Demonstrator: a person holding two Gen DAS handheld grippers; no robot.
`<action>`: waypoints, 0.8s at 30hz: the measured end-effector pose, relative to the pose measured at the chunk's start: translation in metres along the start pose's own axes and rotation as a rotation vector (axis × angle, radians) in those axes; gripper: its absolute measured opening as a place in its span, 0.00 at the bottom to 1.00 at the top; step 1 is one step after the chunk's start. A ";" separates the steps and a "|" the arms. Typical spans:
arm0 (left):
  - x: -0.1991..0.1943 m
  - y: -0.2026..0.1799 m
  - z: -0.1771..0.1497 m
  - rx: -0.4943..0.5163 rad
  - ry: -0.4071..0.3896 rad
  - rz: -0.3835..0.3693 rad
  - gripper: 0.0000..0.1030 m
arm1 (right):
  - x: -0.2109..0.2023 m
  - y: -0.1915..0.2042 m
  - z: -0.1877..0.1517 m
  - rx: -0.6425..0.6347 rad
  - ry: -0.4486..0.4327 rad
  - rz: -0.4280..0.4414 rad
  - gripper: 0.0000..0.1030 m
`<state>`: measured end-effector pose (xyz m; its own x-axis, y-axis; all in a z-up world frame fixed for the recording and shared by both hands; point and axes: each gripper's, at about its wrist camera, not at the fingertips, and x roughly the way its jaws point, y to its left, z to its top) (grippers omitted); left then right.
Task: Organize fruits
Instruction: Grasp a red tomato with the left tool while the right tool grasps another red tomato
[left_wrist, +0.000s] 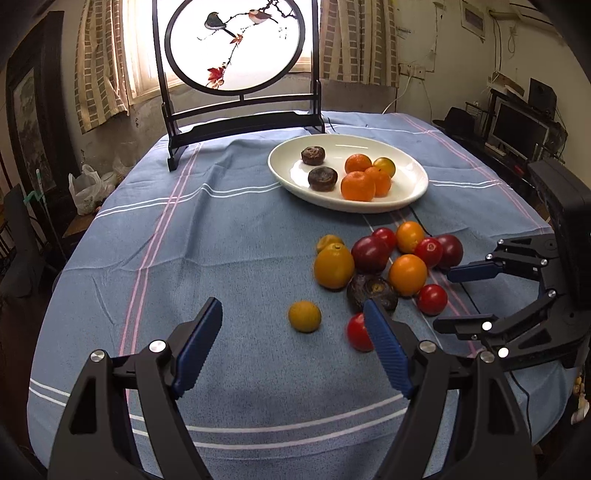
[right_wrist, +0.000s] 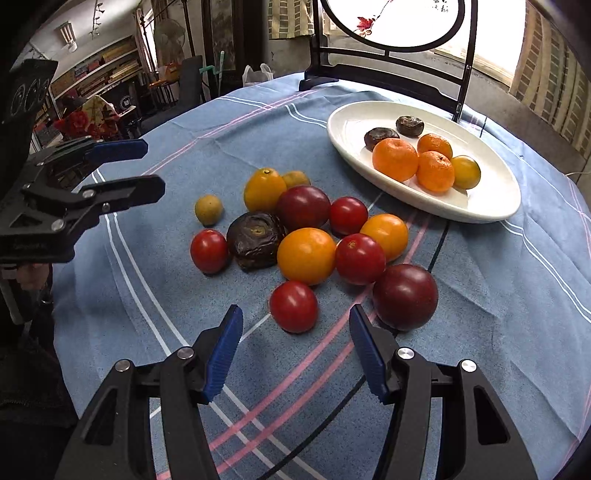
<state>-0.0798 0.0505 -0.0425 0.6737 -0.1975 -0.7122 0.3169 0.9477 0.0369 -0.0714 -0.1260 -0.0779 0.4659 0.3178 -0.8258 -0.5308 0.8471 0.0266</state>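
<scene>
A white oval plate (left_wrist: 413, 192) (right_wrist: 509, 206) at the back holds two dark brown fruits, three mandarins and a yellow fruit. A loose pile (left_wrist: 388, 262) (right_wrist: 306, 254) of red tomatoes, dark plums, orange-yellow fruits and one wrinkled dark fruit (right_wrist: 256, 240) lies on the cloth. My left gripper (left_wrist: 291, 308) (right_wrist: 155, 170) is open, and a small yellow fruit (left_wrist: 304, 316) lies just beyond its tips. My right gripper (right_wrist: 294, 312) (left_wrist: 443, 301) is open, with a red tomato (right_wrist: 293, 306) close ahead between its fingertips, untouched.
A blue striped tablecloth (left_wrist: 184, 258) covers the round table. A black-framed round screen painted with birds (left_wrist: 236, 122) stands at the far edge behind the plate. A plastic bag (left_wrist: 86, 188) sits off the table's left, and a monitor (left_wrist: 517, 133) off its right.
</scene>
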 end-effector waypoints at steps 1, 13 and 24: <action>0.002 -0.002 -0.002 0.008 0.008 -0.008 0.74 | 0.002 0.000 0.001 -0.003 0.002 -0.001 0.58; 0.018 -0.046 -0.015 0.143 0.052 -0.083 0.74 | 0.007 0.003 -0.002 -0.047 0.023 -0.019 0.26; 0.046 -0.053 -0.009 0.131 0.114 -0.082 0.64 | -0.001 -0.012 -0.008 -0.009 0.016 -0.011 0.26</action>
<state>-0.0717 -0.0070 -0.0837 0.5646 -0.2357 -0.7910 0.4567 0.8875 0.0616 -0.0716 -0.1398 -0.0823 0.4604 0.3019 -0.8348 -0.5321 0.8466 0.0127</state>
